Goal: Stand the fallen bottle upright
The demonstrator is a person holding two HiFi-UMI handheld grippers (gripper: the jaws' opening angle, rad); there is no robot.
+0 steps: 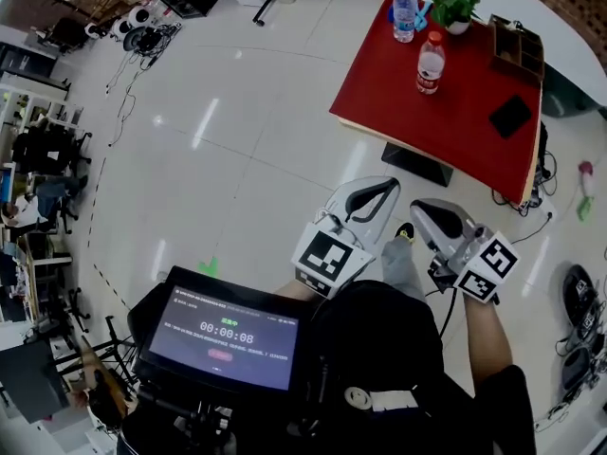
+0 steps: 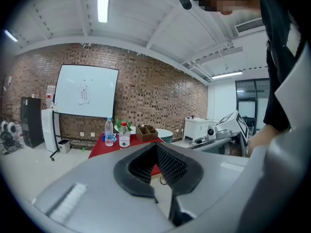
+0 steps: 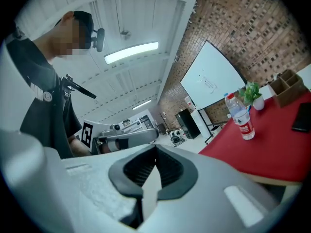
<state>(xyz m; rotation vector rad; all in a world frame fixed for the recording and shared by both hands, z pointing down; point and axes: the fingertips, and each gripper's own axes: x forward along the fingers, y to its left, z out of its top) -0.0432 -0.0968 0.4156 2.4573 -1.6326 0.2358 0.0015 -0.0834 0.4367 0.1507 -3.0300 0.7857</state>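
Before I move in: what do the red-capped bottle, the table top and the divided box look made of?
Red-capped bottle: probably clear plastic; see-through wall, printed label band. Table top: matte red surface over a pale edge, perhaps laminate on board. Divided box: brown, likely wood; grain too small to tell.

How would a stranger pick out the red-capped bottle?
Find the red table on the pale floor. Two clear bottles stand upright on it. The red-capped bottle is nearer the table's middle, with a red label; the other bottle, beside the potted plant, has a blue label.
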